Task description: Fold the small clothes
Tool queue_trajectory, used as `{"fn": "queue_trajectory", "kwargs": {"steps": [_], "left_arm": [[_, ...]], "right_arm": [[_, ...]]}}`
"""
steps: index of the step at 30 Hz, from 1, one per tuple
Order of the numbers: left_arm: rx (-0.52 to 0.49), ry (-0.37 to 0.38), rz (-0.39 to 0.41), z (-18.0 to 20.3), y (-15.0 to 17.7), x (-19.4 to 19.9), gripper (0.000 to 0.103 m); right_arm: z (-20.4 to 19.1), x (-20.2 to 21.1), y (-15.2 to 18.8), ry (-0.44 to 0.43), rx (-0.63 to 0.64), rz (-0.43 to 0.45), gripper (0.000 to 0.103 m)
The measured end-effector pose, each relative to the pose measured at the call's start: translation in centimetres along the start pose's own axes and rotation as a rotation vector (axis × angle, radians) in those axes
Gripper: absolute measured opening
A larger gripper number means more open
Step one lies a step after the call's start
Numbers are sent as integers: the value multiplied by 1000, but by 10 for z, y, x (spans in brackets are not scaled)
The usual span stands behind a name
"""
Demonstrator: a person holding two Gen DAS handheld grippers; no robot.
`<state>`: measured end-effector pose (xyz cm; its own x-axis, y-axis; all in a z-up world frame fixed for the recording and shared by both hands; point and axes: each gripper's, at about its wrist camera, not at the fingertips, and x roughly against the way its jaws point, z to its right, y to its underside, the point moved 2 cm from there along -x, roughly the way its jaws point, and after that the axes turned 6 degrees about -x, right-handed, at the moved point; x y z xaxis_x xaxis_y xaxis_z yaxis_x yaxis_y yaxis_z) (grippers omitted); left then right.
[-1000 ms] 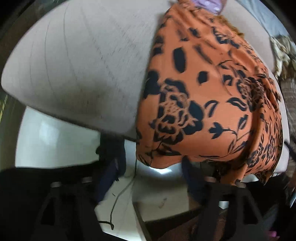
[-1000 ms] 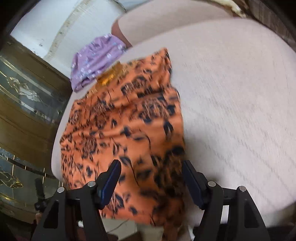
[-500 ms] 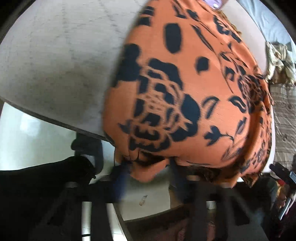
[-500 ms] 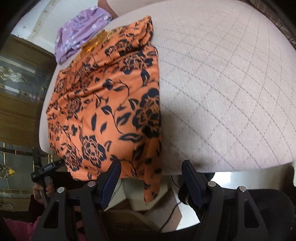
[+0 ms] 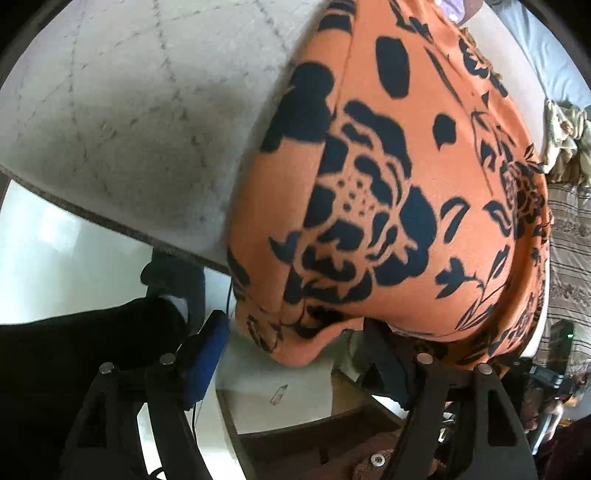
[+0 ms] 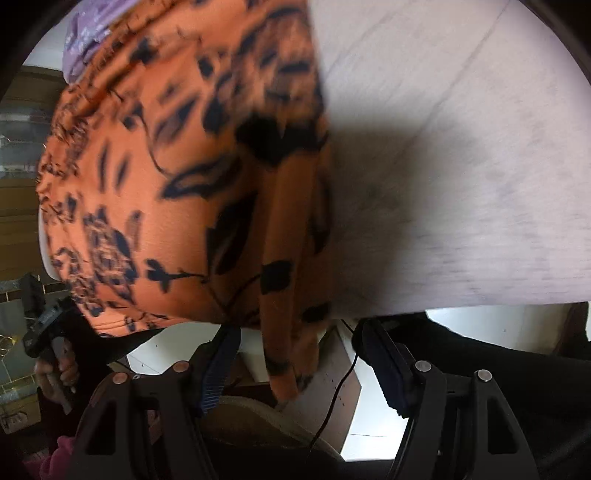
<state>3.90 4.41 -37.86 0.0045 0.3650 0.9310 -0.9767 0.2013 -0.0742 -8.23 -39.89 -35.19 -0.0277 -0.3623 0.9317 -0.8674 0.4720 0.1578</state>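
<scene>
Left gripper [image 5: 295,354] stands with its jaws spread wide, the overhanging hem of the orange floral garment [image 5: 388,192] drooping between them at the edge of the quilted beige cushion [image 5: 129,110]. From the right wrist, blurred, the right gripper [image 6: 299,358] is likewise wide apart, a hanging fold of the garment [image 6: 184,166] dangling between its fingers, touching neither that I can see. A purple cloth [image 6: 88,33] lies at the garment's far end.

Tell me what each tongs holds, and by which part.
Nothing is held. Both the left tongs and right tongs are open around the hanging hem of the orange cloth.
</scene>
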Motion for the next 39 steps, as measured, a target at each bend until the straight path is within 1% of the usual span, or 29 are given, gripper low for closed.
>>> {"fn": "queue_trajectory", "kwargs": {"steps": [1,2,3,4,5,6,9,11,12,14,15,16,18,19,21,22,25,26,27,28,30,32,34,37,39], "left_arm": [[-11,11,6,1,0,1,62],[-17,28,10,3,1,1,48],[-23,39,7,3,2,1,18],[-28,52,3,5,3,3,9],[-30,58,6,6,5,4,9],[-35,53,10,7,6,8,8],[-91,53,44,17,12,28,6],[-123,73,60,24,14,46,6],[-139,90,66,27,16,56,6],[-180,131,93,33,18,81,6],[-199,149,109,37,17,94,6],[-220,168,136,41,16,112,6],[-246,200,179,46,10,136,6],[-255,220,206,48,7,150,6],[-261,268,266,54,-6,178,6],[-262,301,307,54,-16,193,6],[-255,349,395,57,-43,219,6],[-249,361,422,60,-56,226,6],[-246,365,444,62,-67,230,6],[-243,356,473,66,-83,234,6],[-234,333,506,71,-112,235,6],[-210,306,534,74,-147,226,6],[-180,264,545,75,-184,209,6],[-137,200,532,78,-229,175,6],[-108,174,514,78,-251,153,6]], "right_arm": [[0,-4,0,2,-1,15,68],[-1,-5,2,-18,-7,31,48],[-4,-6,3,-45,5,28,21],[-7,-2,6,-50,33,38,17],[-12,5,10,-27,71,64,10],[-16,10,14,-14,99,73,8],[-21,41,25,-62,137,114,7],[-24,76,31,-131,162,181,7],[-27,86,35,-160,163,204,7],[-28,120,35,-255,165,280,7],[-29,134,34,-286,170,315,7],[-30,152,31,-331,177,367,7],[-34,178,27,-395,187,452,7],[-35,191,23,-423,191,497,7],[-38,211,12,-461,182,558,7],[-38,219,7,-484,169,588,7],[-29,240,-16,-551,115,690,7],[-26,244,-26,-568,89,707,7],[-25,246,-36,-579,64,719,7],[-23,248,-42,-588,45,726,7],[-17,248,-69,-623,-11,743,7],[-16,243,-99,-658,-66,751,7],[-16,236,-128,-670,-102,749,7],[-21,213,-183,-675,-174,727,7],[-21,196,-209,-679,-227,704,8]]}}
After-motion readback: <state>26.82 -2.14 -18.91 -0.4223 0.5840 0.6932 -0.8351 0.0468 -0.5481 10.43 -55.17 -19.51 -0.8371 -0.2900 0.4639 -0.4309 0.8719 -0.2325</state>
